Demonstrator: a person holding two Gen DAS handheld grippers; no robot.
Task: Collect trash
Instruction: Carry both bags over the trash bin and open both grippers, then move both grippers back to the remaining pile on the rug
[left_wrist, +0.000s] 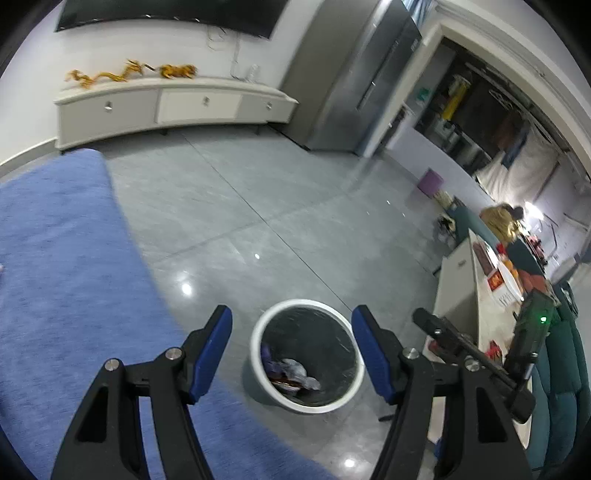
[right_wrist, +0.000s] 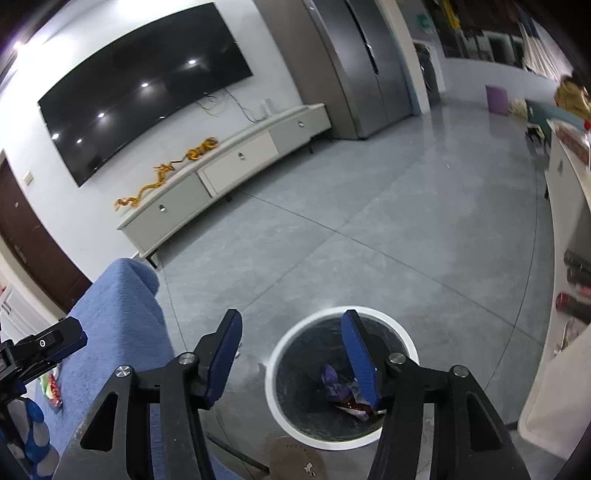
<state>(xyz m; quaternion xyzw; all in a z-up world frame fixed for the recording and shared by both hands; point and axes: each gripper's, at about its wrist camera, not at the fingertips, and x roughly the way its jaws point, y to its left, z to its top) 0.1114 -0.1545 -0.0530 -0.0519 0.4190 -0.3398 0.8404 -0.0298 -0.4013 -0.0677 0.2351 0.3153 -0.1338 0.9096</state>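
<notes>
A white-rimmed trash bin (left_wrist: 303, 303) with a black liner stands on the grey floor below both grippers. Crumpled purple and red wrappers (left_wrist: 295, 371) lie at its bottom. My left gripper (left_wrist: 291, 317) hangs open above the bin, with nothing between its blue pads. In the right wrist view the same bin (right_wrist: 271, 373) holds the wrappers (right_wrist: 334, 384), and my right gripper (right_wrist: 291, 321) is open and empty, its right finger over the bin's mouth. Each gripper shows in the other's view: the right one (left_wrist: 465, 354) at the right edge, the left one (right_wrist: 48, 343) at the left edge.
A blue sofa (left_wrist: 66, 277) lies left of the bin, with small red and green wrappers (right_wrist: 51, 391) on it. A cluttered low table (left_wrist: 487, 306) stands at the right. A white TV cabinet (right_wrist: 236, 162) lines the far wall. A brown slipper (right_wrist: 295, 458) is near the bin.
</notes>
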